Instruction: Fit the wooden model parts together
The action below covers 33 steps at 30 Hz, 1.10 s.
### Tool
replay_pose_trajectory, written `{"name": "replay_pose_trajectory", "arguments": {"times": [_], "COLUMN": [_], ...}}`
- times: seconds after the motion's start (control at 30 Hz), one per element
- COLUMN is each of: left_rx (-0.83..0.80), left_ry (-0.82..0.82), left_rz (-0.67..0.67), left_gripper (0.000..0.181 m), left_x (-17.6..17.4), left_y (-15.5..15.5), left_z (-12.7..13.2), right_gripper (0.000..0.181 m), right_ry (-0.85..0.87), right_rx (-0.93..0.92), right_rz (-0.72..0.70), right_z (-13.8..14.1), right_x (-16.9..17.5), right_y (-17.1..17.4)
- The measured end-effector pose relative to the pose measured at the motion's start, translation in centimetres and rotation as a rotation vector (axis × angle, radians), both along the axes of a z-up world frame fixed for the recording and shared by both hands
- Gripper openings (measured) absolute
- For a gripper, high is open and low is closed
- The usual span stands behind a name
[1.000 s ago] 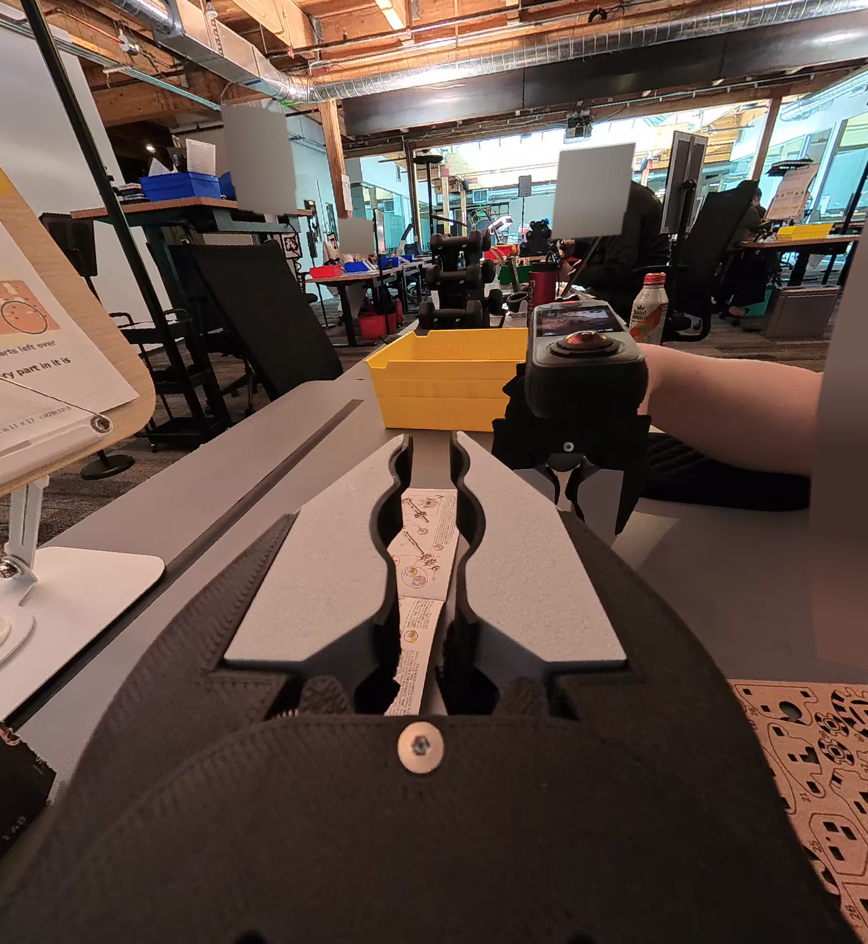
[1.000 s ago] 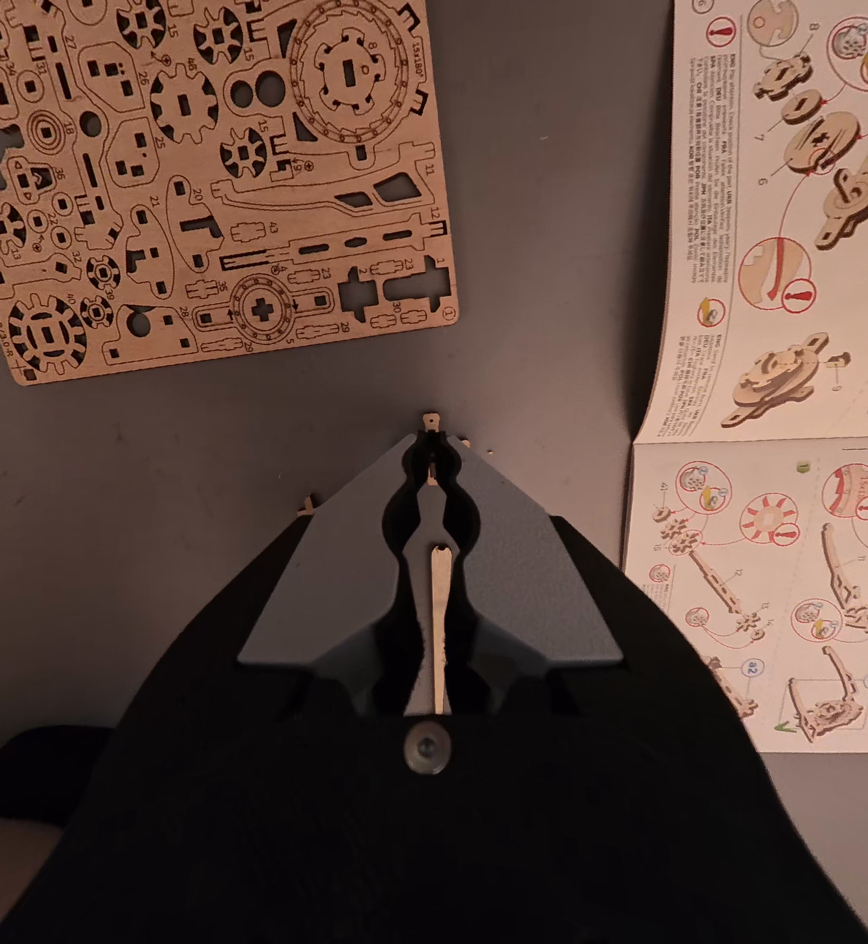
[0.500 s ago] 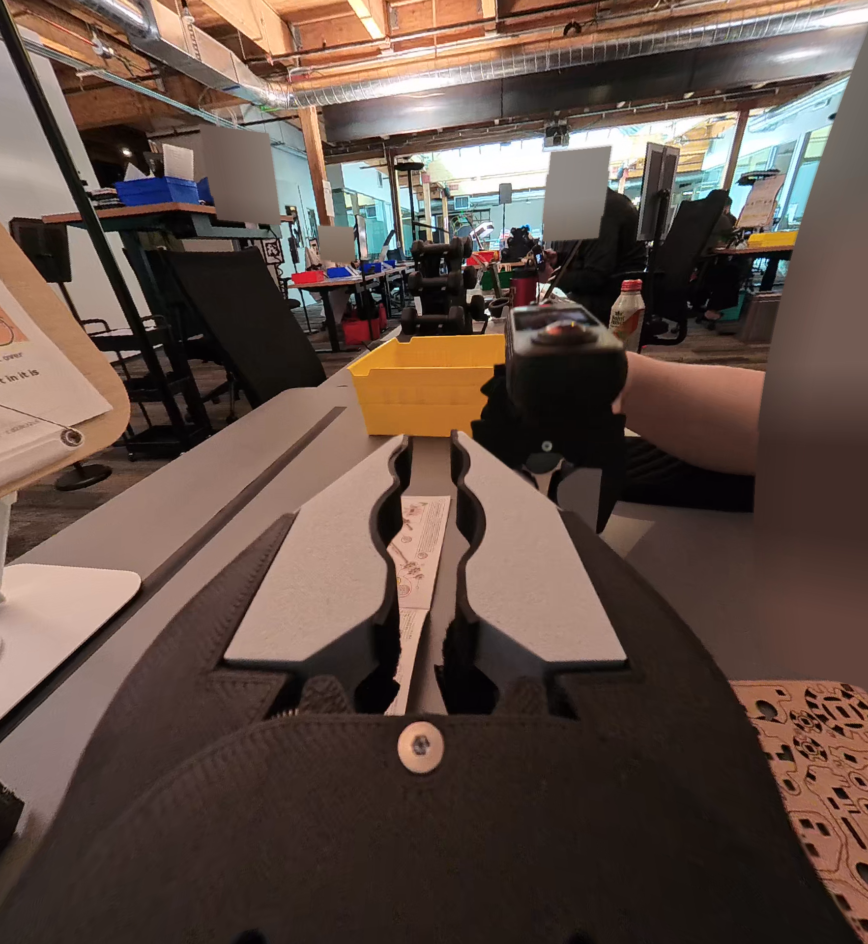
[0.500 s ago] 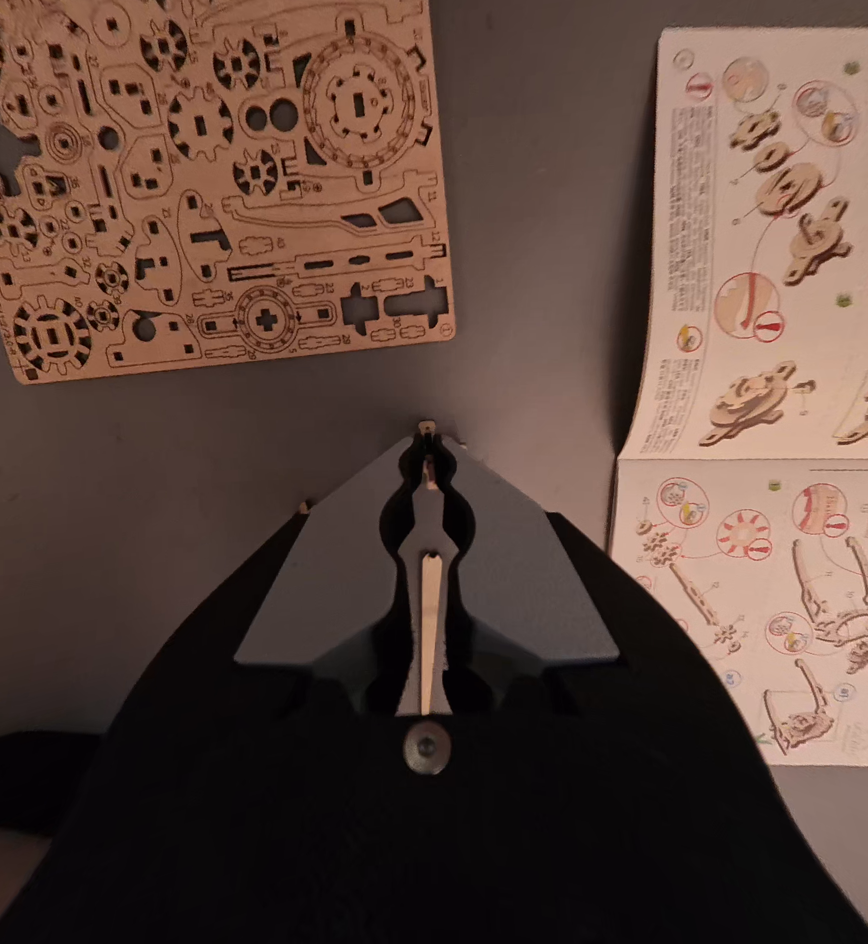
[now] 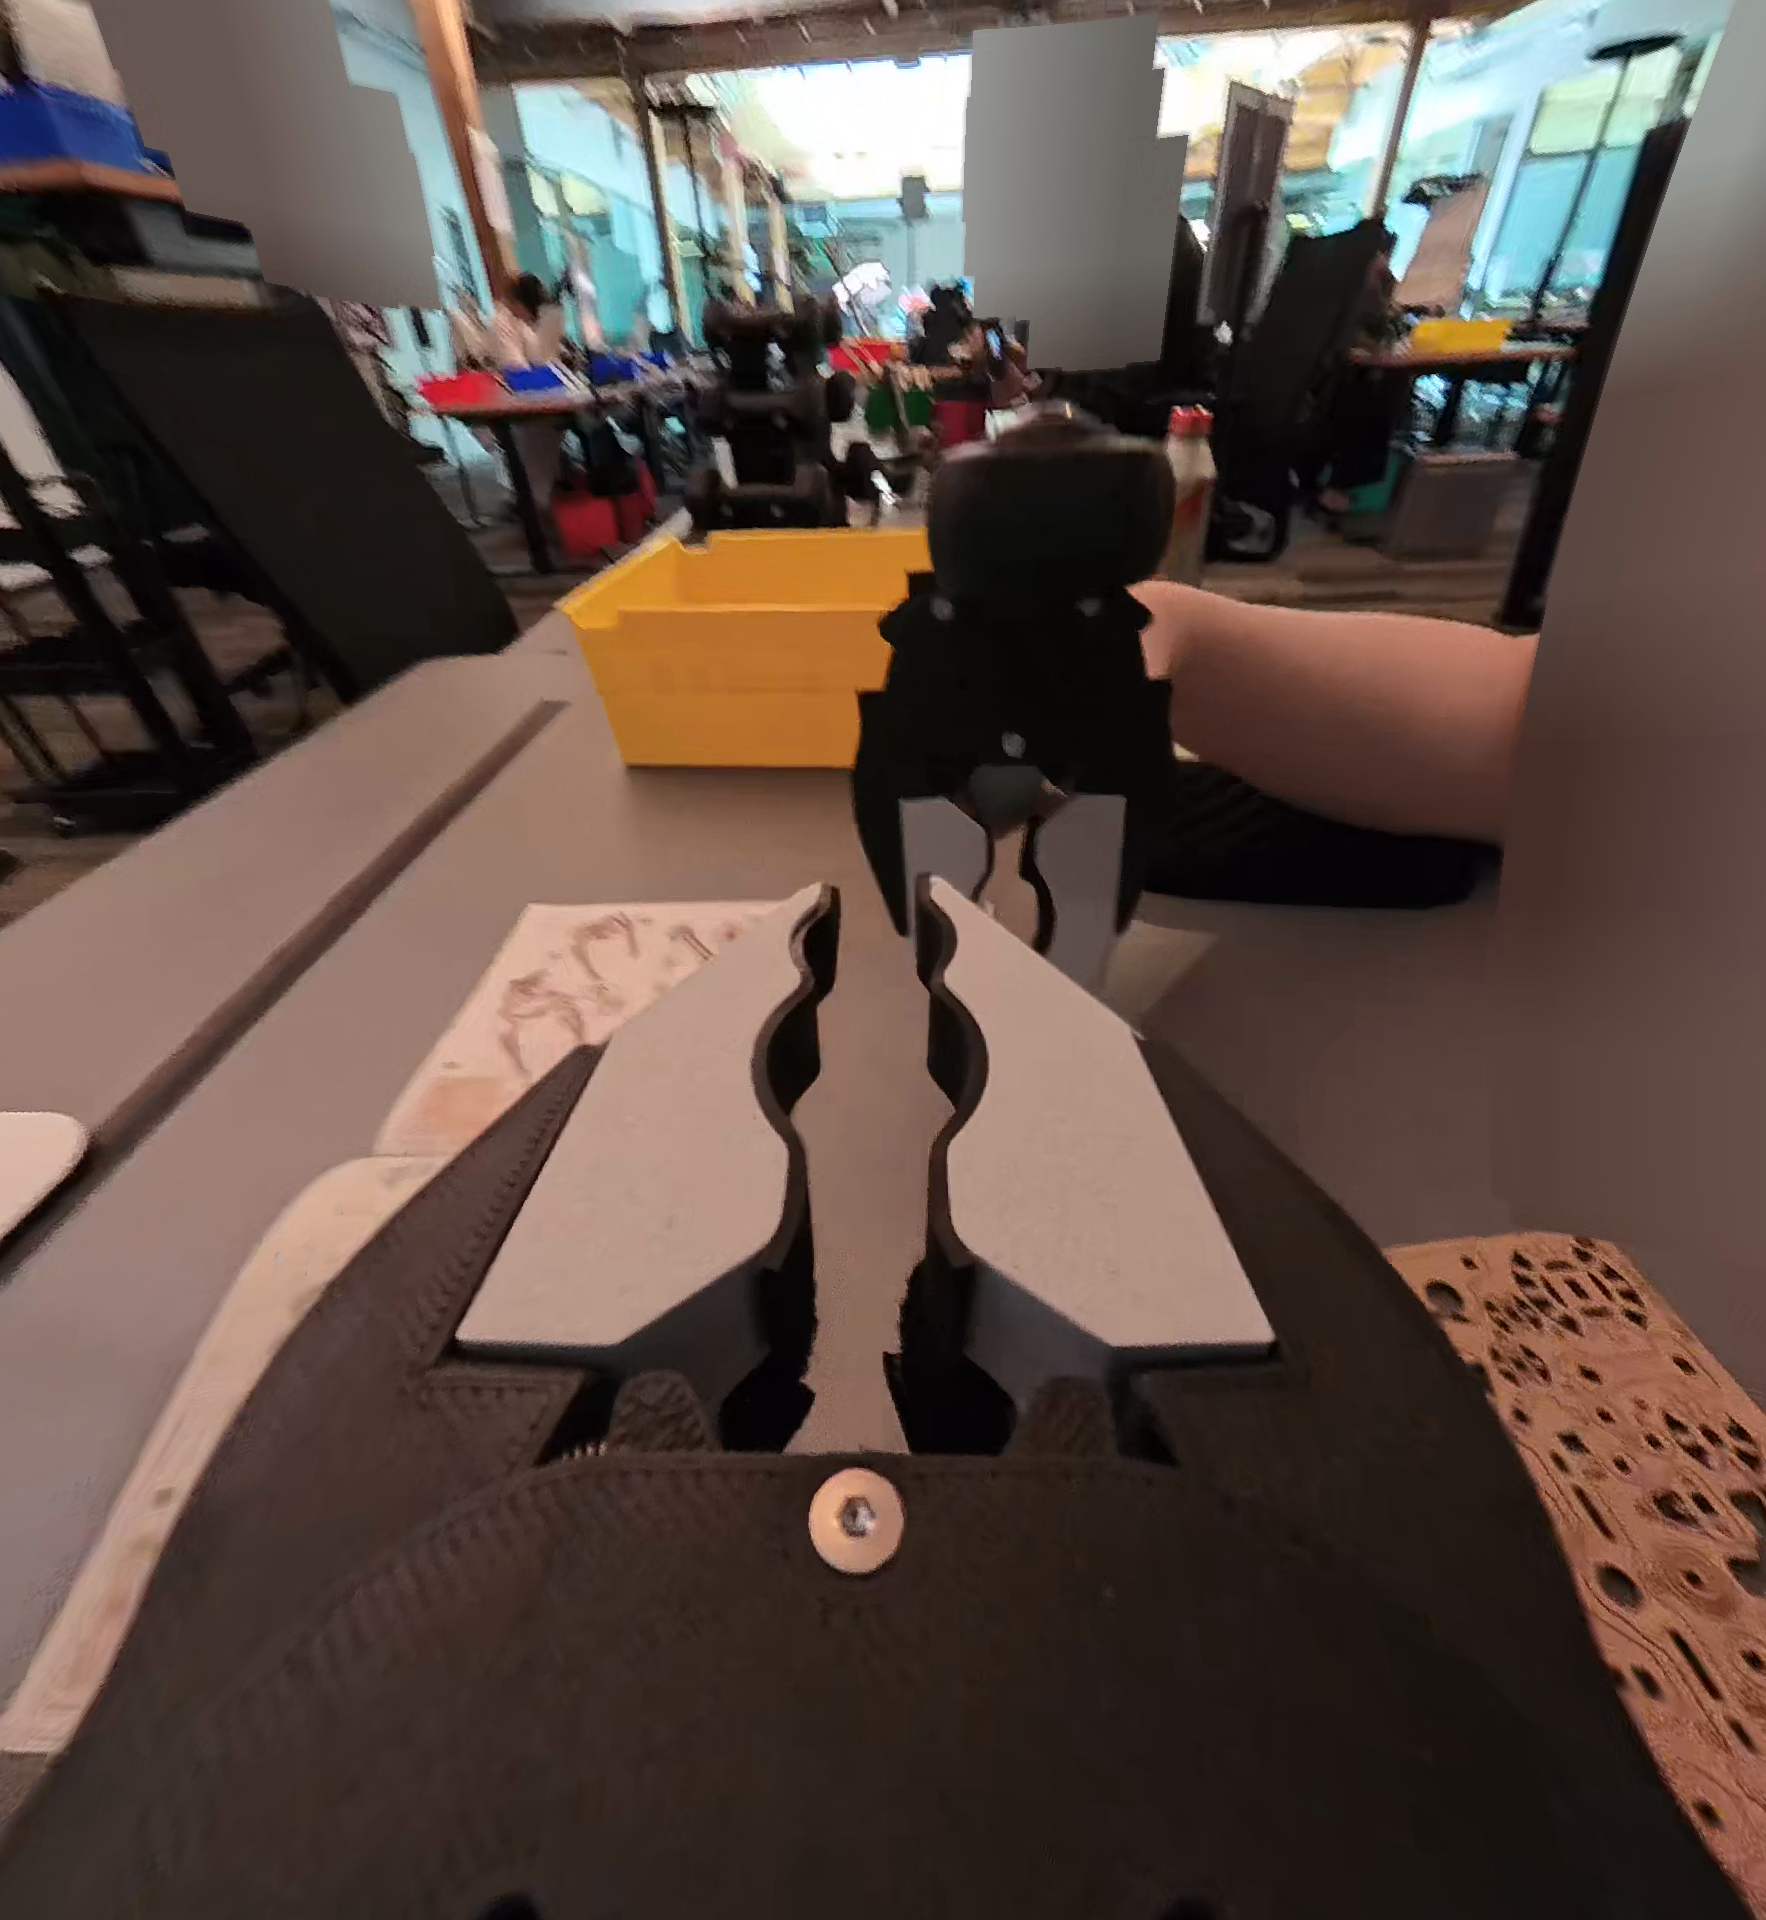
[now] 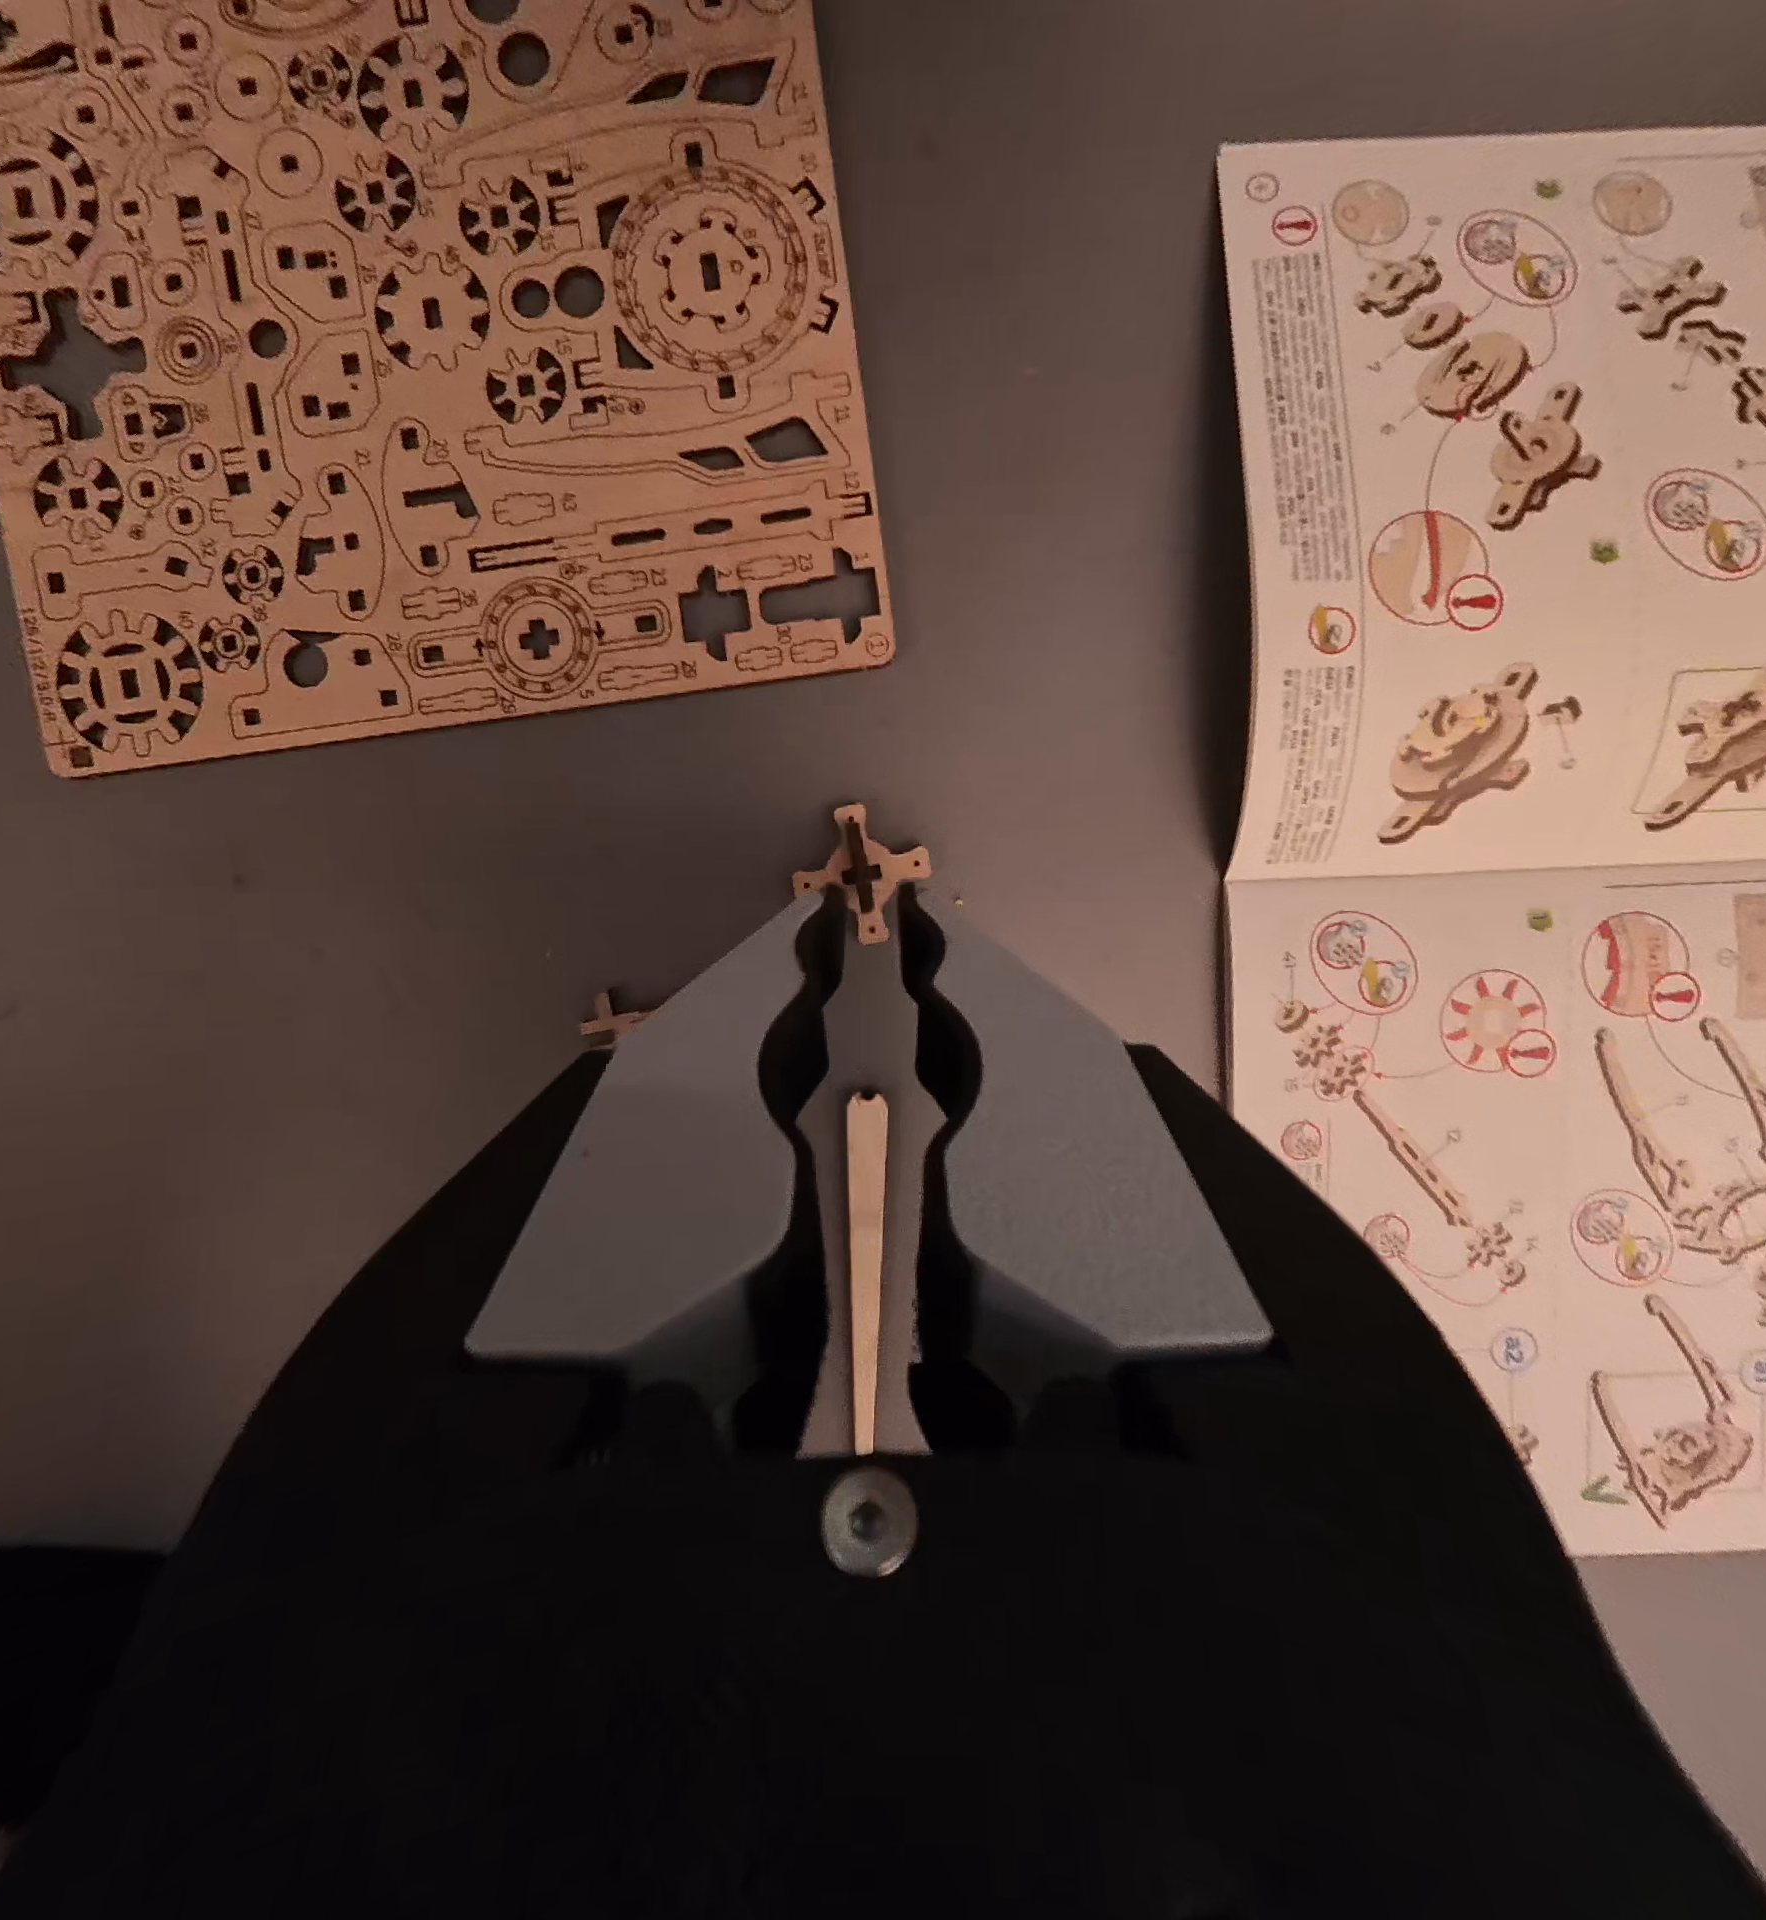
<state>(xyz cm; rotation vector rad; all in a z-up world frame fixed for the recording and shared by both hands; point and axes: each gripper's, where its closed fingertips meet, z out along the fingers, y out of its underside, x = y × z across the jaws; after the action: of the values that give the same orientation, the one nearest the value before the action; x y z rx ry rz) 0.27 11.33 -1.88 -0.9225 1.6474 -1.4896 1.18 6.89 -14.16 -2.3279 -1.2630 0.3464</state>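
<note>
While both grippers hover, quick rundown:
cross piece [image 6: 861, 873]: just beyond right gripper [image 6: 871, 914] tips, nearer than left
right fingers: slightly apart, holding nothing
left gripper [image 5: 874, 914]: parted, empty

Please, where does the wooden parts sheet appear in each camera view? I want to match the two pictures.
Left wrist view: the wooden parts sheet lies at the lower right edge, to the right of the left claw.
Right wrist view: the sheet fills the upper left, seen from above.
Shared landmark: the instruction leaflet, to the left of the claw in the left wrist view and along the right edge in the right wrist view.
</note>
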Motion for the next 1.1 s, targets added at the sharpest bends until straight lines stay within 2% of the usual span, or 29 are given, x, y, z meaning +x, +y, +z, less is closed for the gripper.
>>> {"name": "replay_pose_trajectory", "arguments": {"times": [0.2,0.33,0.43,0.67,0.83,0.97,1.1], "left_rx": [0.087,0.230,0.313,0.305,0.320,0.320,0.314], "left_ry": [0.257,0.425,0.494,0.531,0.561,0.552,0.562], "left_rz": [-0.154,-0.165,-0.143,-0.105,-0.131,-0.109,-0.102], "left_gripper": [0.012,0.019,0.020,0.013,0.011,0.001,0.001], "left_x": [-0.2,-0.4,-0.2,0.6,0.5,0.9,0.9], "left_y": [-3.0,-3.8,-4.0,-4.6,-5.4,-5.3,-5.3], "left_z": [-5.1,-9.3,-11.3,-12.2,-13.0,-13.0,-13.0], "right_gripper": [0.001,0.000,0.000,0.000,0.000,0.000,0.000], "right_ry": [-0.005,0.001,-0.010,-0.009,-0.011,-0.009,-0.006], "right_rx": [-0.024,-0.017,-0.007,-0.011,-0.004,-0.003,-0.011], "right_rz": [0.023,0.032,0.033,0.039,0.039,0.040,0.031], "right_z": [-0.8,-0.8,-0.8,-0.9,-0.9,-0.9,-1.0], "right_x": [-0.2,-0.3,-0.2,-0.4,-0.5,-0.6,-0.5], "right_y": [-0.2,-0.1,0.0,0.0,0.1,0.1,0.0]}}
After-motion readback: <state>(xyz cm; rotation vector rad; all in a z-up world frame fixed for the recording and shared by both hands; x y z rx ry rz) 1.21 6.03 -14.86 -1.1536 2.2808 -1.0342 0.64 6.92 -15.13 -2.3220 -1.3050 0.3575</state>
